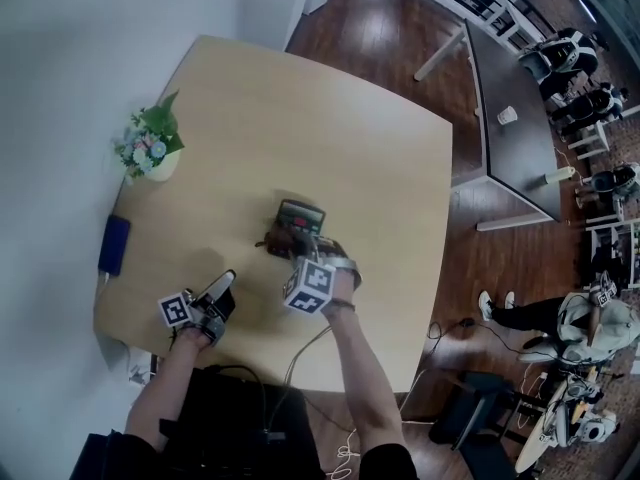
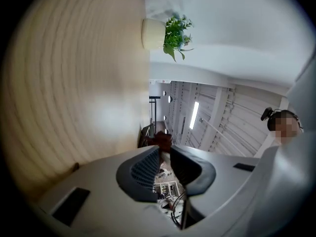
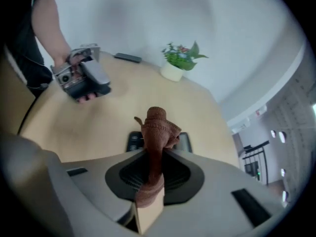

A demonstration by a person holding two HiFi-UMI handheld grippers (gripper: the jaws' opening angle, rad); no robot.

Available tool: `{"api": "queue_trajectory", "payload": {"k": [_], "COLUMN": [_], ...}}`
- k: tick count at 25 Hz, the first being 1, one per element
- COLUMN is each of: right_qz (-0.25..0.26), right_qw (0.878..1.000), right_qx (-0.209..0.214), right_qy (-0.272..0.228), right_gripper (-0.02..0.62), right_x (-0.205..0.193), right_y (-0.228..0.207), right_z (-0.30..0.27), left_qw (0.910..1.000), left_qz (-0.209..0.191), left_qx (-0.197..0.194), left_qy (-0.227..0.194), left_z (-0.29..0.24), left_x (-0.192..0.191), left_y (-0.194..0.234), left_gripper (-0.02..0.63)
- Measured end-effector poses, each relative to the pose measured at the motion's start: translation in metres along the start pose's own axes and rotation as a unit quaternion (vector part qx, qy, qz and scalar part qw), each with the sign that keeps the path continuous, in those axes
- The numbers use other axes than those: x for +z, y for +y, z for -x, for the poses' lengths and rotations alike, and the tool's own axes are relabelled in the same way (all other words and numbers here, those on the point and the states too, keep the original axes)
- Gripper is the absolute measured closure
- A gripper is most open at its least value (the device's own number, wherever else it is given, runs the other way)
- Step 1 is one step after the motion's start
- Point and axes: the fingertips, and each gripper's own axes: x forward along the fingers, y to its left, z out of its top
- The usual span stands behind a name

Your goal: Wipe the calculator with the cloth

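A dark calculator [image 1: 300, 215] lies near the middle of the light wooden table [image 1: 360, 158]. My right gripper [image 1: 300, 251] points steeply down at the calculator's near edge, shut on a brown cloth [image 3: 157, 127]. The cloth bunches up past the fingertips. Parts of the calculator [image 3: 134, 141] show under it in the right gripper view. My left gripper [image 1: 226, 280] lies low and nearly level at the table's near left, apart from the calculator. Its jaws are shut with nothing between them. In the left gripper view, the left gripper [image 2: 165, 151] faces the far-off cloth [image 2: 162, 139].
A potted plant [image 1: 152, 148] stands at the table's left edge by the white wall. A blue flat object [image 1: 113, 243] lies at that edge, nearer me. Cables hang off the near edge. Across the wooden floor stands a dark table [image 1: 510, 118], and people sit at the right.
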Motion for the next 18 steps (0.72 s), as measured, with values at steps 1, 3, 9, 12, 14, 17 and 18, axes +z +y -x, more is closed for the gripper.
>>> {"api": "queue_trajectory", "payload": {"k": [1,3,9,12,14,17,18], "right_qz": [-0.004,-0.004,0.042,0.056,0.072,0.100,0.106], "right_qw": [0.999,0.996,0.995,0.996,0.996,0.993,0.992], "right_qx": [-0.037,-0.091,-0.062,-0.041,-0.022,0.015,0.035], "right_qy": [0.003,0.019,0.069,0.060,0.056,0.055,0.053], "right_gripper": [0.531,0.531,0.531,0.531,0.531,0.531,0.531], "right_x": [0.002,0.003,-0.005,0.002,0.007,0.009,0.008], "right_y": [-0.028,-0.073,-0.062,-0.028,0.001,0.052,0.070], "right_z": [-0.002,-0.010,-0.051,-0.045,-0.038,-0.027,-0.023], "left_qw": [1.0000,0.9997,0.9992,0.9993,0.9994,0.9993,0.9993], "left_qz": [0.003,0.013,0.028,0.024,0.022,0.022,0.022], "left_qx": [-0.004,-0.013,-0.017,-0.016,-0.017,-0.017,-0.018], "left_qy": [-0.004,-0.017,-0.025,-0.024,-0.023,-0.024,-0.023], "left_z": [0.000,0.001,0.002,0.003,0.004,0.005,0.004], "left_x": [0.001,0.005,0.006,0.008,0.008,0.007,0.006], "left_y": [0.000,-0.001,0.001,0.002,0.002,0.001,0.000], "left_gripper": [0.548,0.548,0.548,0.548,0.548,0.548,0.548]}}
